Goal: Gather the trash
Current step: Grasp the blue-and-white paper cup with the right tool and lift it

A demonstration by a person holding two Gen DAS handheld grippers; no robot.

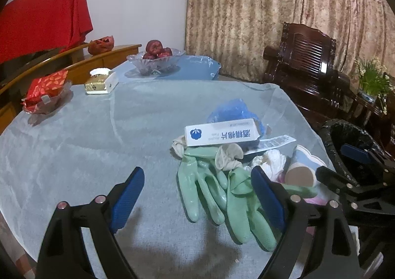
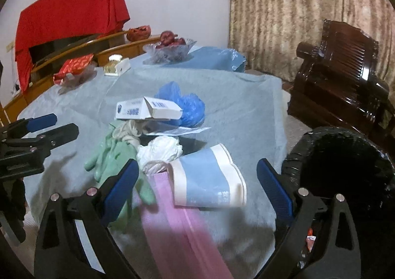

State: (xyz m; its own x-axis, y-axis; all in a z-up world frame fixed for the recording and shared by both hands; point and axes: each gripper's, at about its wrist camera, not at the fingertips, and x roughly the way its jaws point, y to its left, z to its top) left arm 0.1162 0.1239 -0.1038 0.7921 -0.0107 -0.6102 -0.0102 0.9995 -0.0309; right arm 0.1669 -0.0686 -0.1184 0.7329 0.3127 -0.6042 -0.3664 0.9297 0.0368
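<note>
**Soft, light litter heaped beside the bin**

The trash lies in one pile on the desk covered in pale blue cloth (image 2: 234, 96), near the edge by the black-lined round bin (image 2: 345, 167). The left claw (image 1: 197, 195) and right claw (image 2: 197, 182) both stand wide apart, holding nothing.

The mint-green rubber gloves (image 1: 212, 192) look limp and probably slick; pinching a bunched cuff seems safest. The crushed blue-and-white paper cup (image 2: 209, 180) is light and will flatten further, so grip across its body. The white cardboard box with blue print (image 1: 222, 133) is stiff. The crumpled white tissue (image 2: 160, 153) and blue plastic bag (image 2: 187, 103) should compress easily.
</note>
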